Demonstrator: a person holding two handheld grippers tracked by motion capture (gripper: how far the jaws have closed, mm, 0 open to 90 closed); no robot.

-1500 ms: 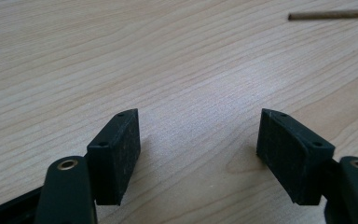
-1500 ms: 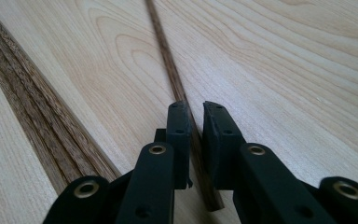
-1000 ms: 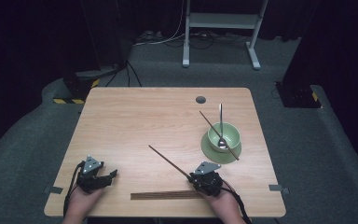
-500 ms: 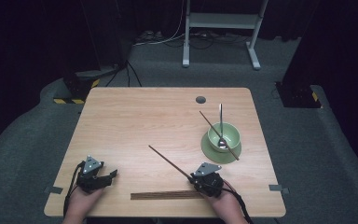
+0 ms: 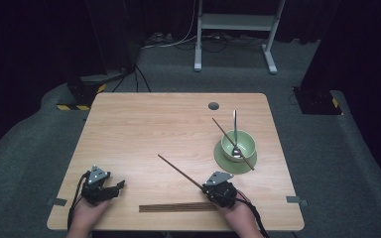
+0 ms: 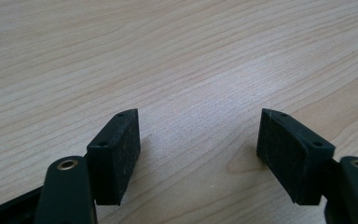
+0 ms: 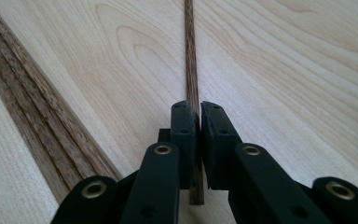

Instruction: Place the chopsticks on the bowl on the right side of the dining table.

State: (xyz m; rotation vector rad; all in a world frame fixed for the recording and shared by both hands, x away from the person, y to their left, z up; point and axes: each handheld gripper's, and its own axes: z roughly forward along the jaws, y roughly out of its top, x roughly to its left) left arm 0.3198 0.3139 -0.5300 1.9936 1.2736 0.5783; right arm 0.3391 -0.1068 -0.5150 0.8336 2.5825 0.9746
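A dark wooden chopstick [image 5: 178, 171] lies slanted on the table, and its near end sits between the jaws of my right gripper [image 5: 207, 188]. In the right gripper view those jaws have just been closing and are now shut on the chopstick [image 7: 190, 79], with my right gripper [image 7: 198, 112] low over the wood. My left gripper [image 5: 118, 185] rests at the front left, open. In the left gripper view my left gripper [image 6: 198, 128] has just bare tabletop between its pads.
A green bowl [image 5: 238, 144] on a green saucer [image 5: 223, 159] stands at the right, with a spoon [image 5: 234, 129] and another chopstick [image 5: 223, 130] leaning in it. Several chopsticks [image 5: 176, 207] lie in a row along the front edge. A dark grommet hole [image 5: 213, 105] marks the far side.
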